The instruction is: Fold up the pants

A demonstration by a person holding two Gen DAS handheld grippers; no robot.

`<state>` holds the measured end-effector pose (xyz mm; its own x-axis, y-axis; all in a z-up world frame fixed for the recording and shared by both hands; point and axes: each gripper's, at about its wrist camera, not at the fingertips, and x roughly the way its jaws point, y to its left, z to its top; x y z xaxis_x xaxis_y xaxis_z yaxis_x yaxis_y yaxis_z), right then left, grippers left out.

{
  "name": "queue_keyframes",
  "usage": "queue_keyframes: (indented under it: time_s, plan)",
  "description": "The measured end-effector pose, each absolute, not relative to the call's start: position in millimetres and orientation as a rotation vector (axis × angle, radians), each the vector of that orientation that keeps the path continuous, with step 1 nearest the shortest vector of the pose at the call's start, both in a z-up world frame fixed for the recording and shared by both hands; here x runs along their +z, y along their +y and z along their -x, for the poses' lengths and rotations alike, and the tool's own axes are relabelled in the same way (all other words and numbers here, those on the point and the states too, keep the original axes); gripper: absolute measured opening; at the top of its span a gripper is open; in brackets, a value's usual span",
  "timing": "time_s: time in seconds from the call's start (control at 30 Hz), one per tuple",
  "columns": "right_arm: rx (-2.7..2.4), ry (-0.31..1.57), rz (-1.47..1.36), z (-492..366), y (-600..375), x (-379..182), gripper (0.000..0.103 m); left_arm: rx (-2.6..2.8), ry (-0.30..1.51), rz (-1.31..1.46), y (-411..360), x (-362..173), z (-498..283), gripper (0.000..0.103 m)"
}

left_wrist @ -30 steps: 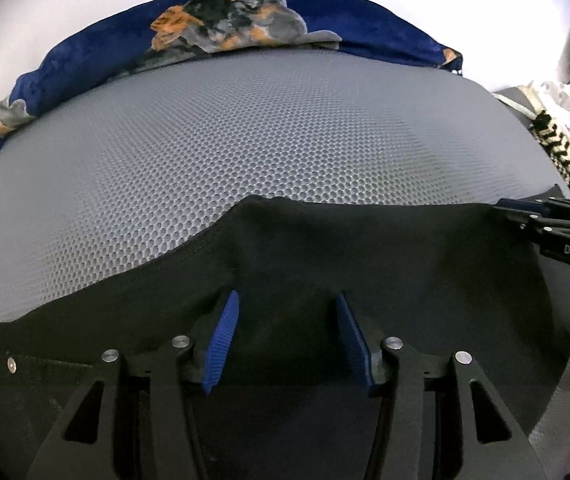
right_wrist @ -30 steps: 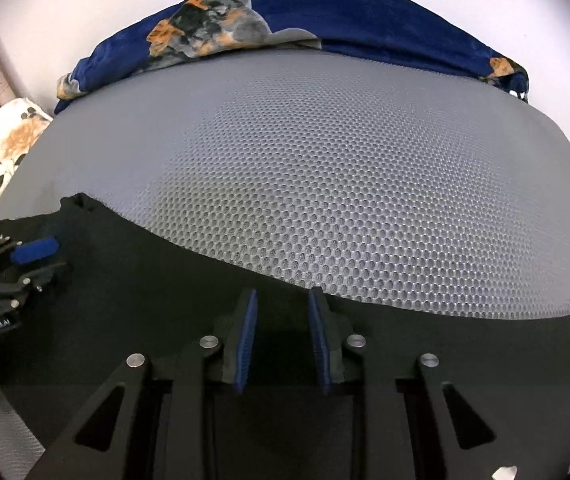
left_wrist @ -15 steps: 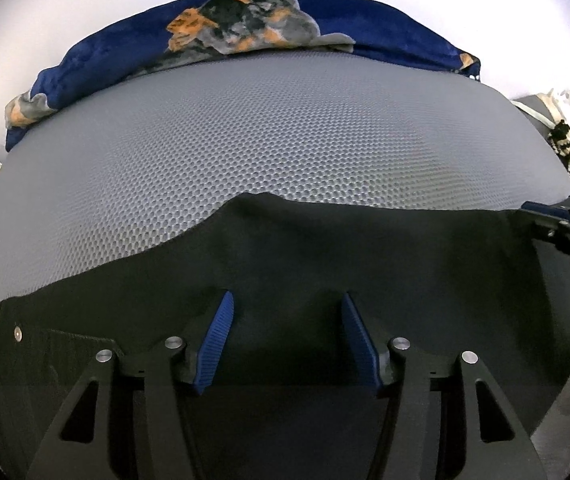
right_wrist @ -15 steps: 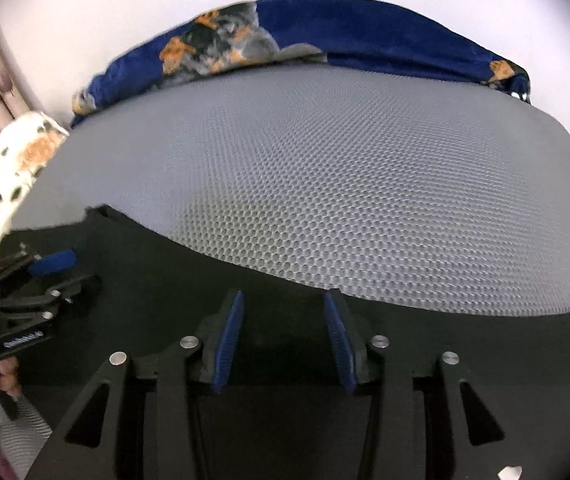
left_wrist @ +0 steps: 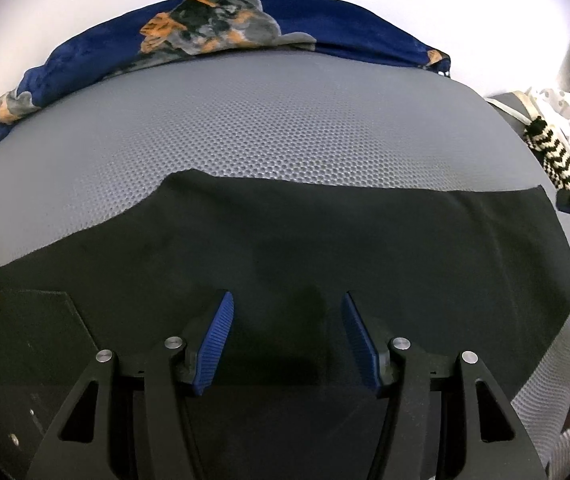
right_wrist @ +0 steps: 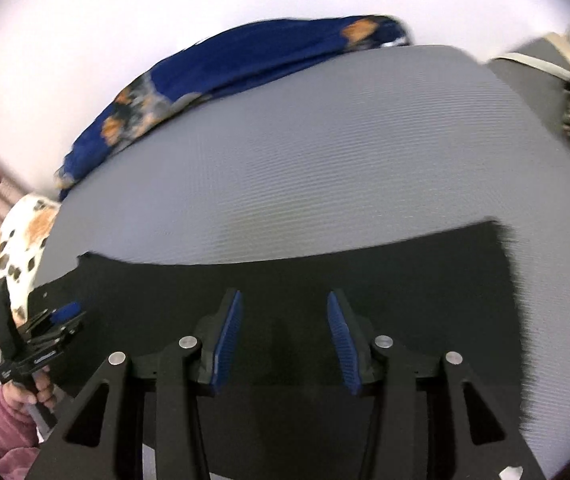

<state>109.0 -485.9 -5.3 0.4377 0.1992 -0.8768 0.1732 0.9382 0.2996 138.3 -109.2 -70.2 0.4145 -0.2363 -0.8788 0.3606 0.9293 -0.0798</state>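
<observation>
Both grippers opened and lifted off the pants

The left gripper point(left_wrist: 287, 336) and right gripper point(right_wrist: 283, 334) have spread their jaws wider; the pants point(left_wrist: 325, 240) now lie released, and the right view has swung rightward.

Black pants point(left_wrist: 325, 248): plain dark fabric, spread flat in one wide band across lower half of frame; waist end with pocket and rivets at lower left, hem at right.
</observation>
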Motion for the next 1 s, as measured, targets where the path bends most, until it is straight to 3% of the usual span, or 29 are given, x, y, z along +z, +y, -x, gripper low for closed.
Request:
queue_keyframes:
  time_s: [0.57,1.0]
  plan:
    - [-0.083,1.189,-0.594,-68,-612,-27,0.041,-0.422,1.103,-0.147,-134,-73,-127,0.057]
    - [-0.025,1.226,-0.724,-44,-661,-56,0.025,-0.428,1.127,-0.185,-147,-82,-125,0.057]
